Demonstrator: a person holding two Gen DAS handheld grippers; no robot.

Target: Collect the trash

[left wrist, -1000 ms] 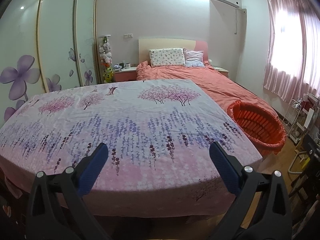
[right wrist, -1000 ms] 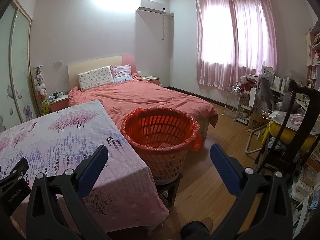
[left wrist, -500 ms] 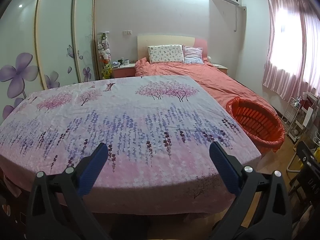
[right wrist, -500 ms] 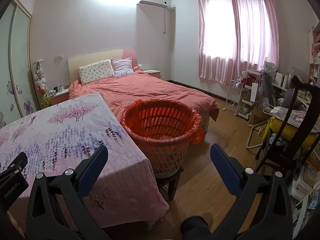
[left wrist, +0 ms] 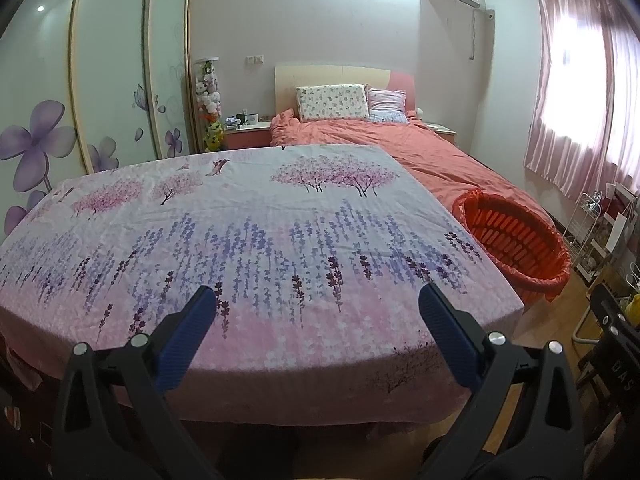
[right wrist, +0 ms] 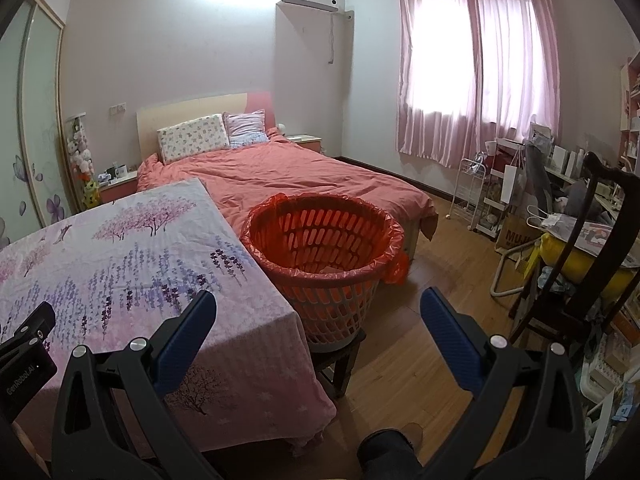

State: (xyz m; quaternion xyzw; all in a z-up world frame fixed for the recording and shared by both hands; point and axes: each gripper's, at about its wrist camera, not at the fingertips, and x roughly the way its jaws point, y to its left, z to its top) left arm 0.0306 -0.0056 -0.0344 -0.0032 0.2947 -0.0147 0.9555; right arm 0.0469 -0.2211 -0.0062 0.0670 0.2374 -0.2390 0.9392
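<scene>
An orange basket (right wrist: 320, 258) lined with a red bag stands on a dark stool off the table's right corner; a pale scrap lies at its bottom. The same basket (left wrist: 516, 240) shows at the right of the left wrist view. My left gripper (left wrist: 318, 322) hangs open over the near edge of the table's floral cloth (left wrist: 240, 240), nothing between its blue pads. My right gripper (right wrist: 318, 324) is open too, low in front of the basket, above the cloth's corner and the wooden floor. No loose trash shows on the cloth.
A bed (right wrist: 304, 176) with a salmon cover lies behind the table and basket. A dark wooden chair (right wrist: 592, 264) and cluttered shelves stand at the right. The wardrobe (left wrist: 108, 80) with flower doors lines the left wall. A person's foot (right wrist: 394, 446) shows below the right gripper.
Both views have drifted slightly back and upward, so the table and basket sit a little farther off. Both grippers stay open and hold nothing.
</scene>
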